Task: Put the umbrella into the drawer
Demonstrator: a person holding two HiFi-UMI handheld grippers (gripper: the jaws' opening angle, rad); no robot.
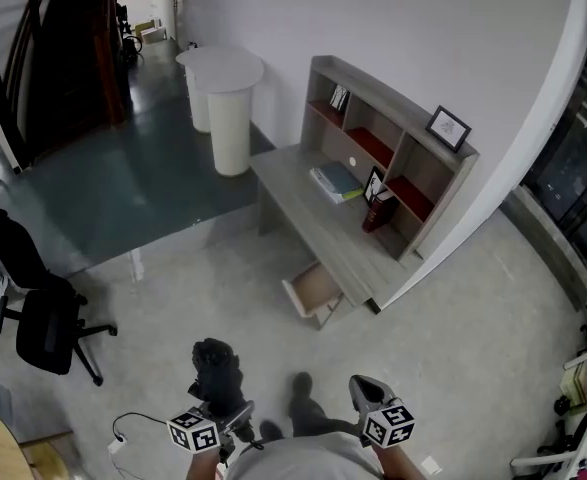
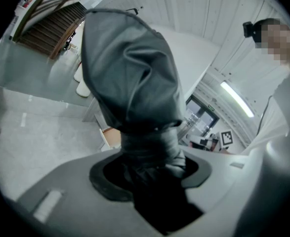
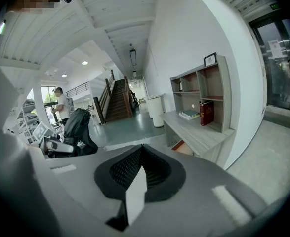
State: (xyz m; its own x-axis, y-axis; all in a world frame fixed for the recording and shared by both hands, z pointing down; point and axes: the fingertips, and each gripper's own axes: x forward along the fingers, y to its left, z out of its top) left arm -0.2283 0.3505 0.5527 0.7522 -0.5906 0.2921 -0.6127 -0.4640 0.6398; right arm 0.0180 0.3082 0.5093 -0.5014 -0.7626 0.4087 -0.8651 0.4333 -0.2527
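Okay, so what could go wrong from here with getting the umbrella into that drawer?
The umbrella is held near one end by the left hand-held gripper, so its loose fabric could sag or slip on the way. The drawer sits open low under the desk edge, and the bulky umbrella might catch on its rim.

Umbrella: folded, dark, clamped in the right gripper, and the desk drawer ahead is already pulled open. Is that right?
Not quite. The left gripper view shows the umbrella clamped in the left gripper, not the right gripper, whose jaws are together on nothing. The rest holds: it is folded and dark, and the drawer is pulled open.
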